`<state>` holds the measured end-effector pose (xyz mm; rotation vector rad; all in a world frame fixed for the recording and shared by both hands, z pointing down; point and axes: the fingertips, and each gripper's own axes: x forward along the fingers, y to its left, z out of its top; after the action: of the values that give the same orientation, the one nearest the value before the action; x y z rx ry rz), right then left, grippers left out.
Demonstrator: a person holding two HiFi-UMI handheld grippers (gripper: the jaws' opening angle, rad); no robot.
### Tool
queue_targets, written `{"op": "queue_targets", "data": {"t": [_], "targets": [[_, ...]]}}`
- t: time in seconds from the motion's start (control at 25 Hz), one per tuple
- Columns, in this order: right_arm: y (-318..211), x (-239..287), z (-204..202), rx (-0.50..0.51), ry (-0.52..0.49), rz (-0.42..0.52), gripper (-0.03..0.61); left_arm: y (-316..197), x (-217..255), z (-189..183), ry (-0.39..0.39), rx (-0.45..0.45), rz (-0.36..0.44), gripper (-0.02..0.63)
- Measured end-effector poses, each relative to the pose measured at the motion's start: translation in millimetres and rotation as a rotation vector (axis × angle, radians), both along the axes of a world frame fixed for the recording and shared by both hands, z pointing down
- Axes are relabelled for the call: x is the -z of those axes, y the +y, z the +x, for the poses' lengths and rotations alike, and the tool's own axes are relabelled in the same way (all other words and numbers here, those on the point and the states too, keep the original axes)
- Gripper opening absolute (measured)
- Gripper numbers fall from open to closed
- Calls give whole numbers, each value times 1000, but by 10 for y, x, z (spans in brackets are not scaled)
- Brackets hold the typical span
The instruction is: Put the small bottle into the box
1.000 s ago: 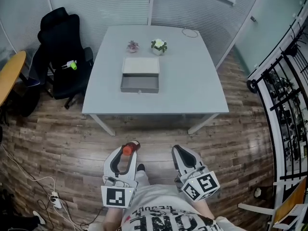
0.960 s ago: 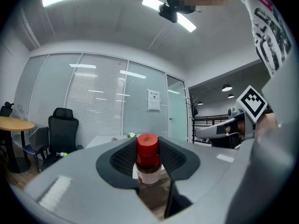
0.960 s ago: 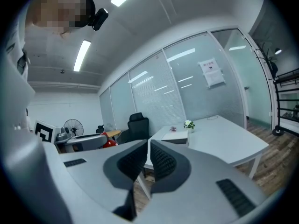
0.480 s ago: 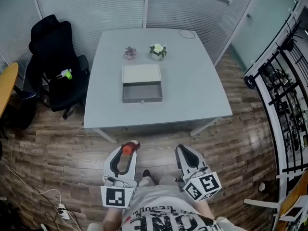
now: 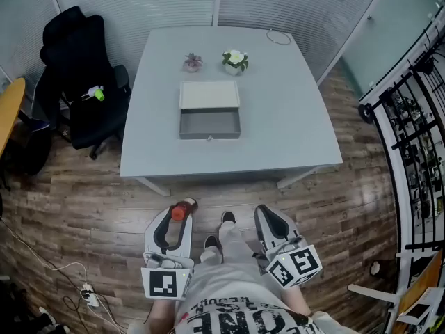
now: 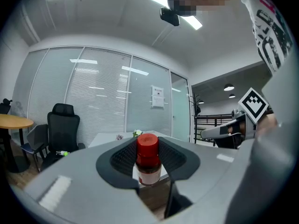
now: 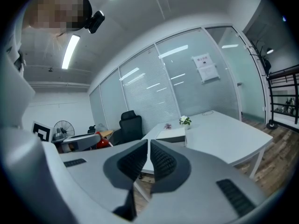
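Observation:
A small bottle point(image 5: 179, 211) with a red cap stands upright between the jaws of my left gripper point(image 5: 176, 214), which is shut on it, low over the wooden floor in front of the table. In the left gripper view the bottle point(image 6: 147, 147) fills the gap of the left gripper point(image 6: 148, 166). The grey box point(image 5: 210, 117) lies open on the table's middle, its white lid behind it. My right gripper point(image 5: 268, 218) is held beside the left one, shut with nothing in it. In the right gripper view the right gripper point(image 7: 148, 158) points toward the box point(image 7: 172, 134).
The grey table point(image 5: 292, 124) also carries two small flower pots point(image 5: 236, 60) and a cable loop point(image 5: 277, 37) at the back. A black office chair point(image 5: 76, 68) stands left of it, a black railing point(image 5: 417, 117) to the right. The person's feet point(image 5: 226, 218) show between the grippers.
The person has stepped toward the table and both grippers have come along. A foot now shows between them. The bottle stays in the left gripper.

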<state>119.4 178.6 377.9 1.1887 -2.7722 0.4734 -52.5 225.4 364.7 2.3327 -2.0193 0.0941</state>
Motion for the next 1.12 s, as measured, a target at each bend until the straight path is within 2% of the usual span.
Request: {"op": "queue_targets", "data": {"t": [0.32, 0.8, 1.12], "targets": [[-443, -102, -50, 33, -2, -30, 26, -347, -68, -39, 15, 43, -40, 144], [-1516, -62, 29, 90, -6, -19, 26, -1358, 100, 9, -34, 98, 30, 144], [-1950, -127, 49, 154, -9, -26, 26, -1675, 78, 37, -39, 169, 33, 144]]}}
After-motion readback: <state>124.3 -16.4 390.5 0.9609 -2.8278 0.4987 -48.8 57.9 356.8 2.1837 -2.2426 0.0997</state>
